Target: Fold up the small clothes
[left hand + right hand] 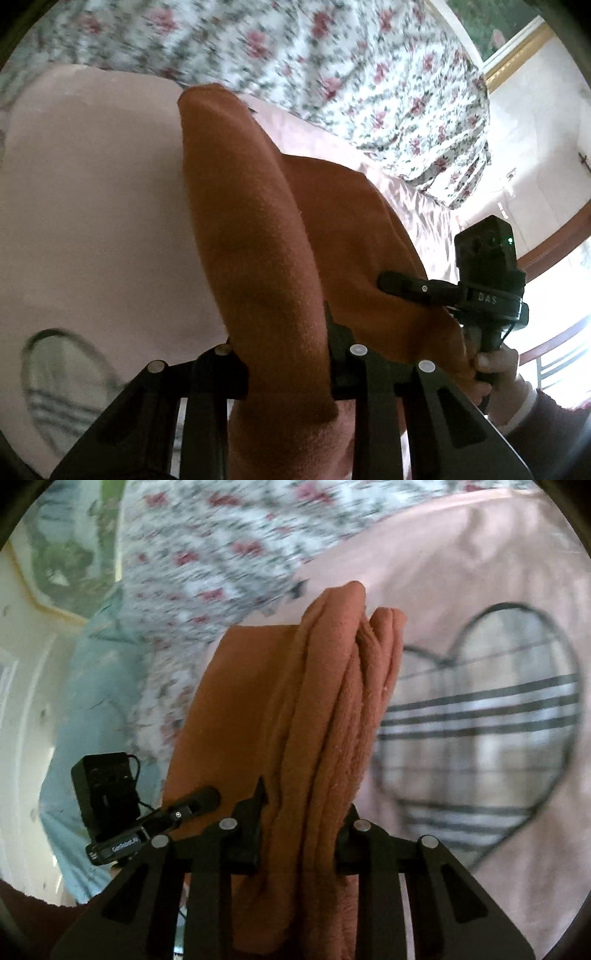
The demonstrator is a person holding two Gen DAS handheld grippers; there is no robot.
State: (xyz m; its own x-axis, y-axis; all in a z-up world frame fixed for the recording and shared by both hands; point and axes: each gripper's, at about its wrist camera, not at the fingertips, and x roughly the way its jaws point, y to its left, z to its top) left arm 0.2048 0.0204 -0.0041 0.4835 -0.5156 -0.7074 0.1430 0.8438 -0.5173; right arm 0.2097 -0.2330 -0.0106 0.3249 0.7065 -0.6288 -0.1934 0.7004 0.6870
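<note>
A rust-orange knitted garment is held up off the bed between both grippers. In the left wrist view a thick fold of it runs between the fingers of my left gripper, which is shut on it. My right gripper clamps the garment's other end at the right, with a person's hand on its handle. In the right wrist view several bunched folds of the garment pass through my right gripper, which is shut on them. My left gripper shows at the lower left, pressed to the cloth.
Under the garment lies pink fabric with a striped heart print, also seen as the heart print. A floral bedcover lies behind. A light blue cloth hangs at the left. A window is at the right.
</note>
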